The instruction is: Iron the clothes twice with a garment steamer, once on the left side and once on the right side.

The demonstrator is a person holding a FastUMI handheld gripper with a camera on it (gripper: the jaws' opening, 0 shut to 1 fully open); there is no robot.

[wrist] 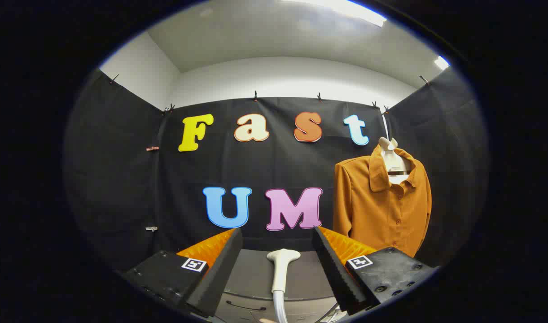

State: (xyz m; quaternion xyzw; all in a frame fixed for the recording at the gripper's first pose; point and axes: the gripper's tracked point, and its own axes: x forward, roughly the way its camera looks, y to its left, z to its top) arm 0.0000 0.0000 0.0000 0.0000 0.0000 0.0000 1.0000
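The gripper (277, 251) had its jaws spread wide, with nothing pressed between them. In the gap between the two fingers stood the steamer (280, 269), its pale handle upright and its flared head at the top, with a hose running down from it out of the bottom of the view. It seemed to rest against or on a grey surface (256, 273) just ahead of the fingers, though the lower part was too cramped to say what supported it. Neither finger touched the handle, so the steamer looked not yet picked up; the wide opening likely served to let the fingers pass either side of it before closing. The shirt (381, 206), orange-brown with a collar and buttons, hung on a hanger (392, 157) against the black booth wall (121, 179), beyond the fingers and off to their right. It hung flat and facing outward, probably so both halves of its front could be reached.
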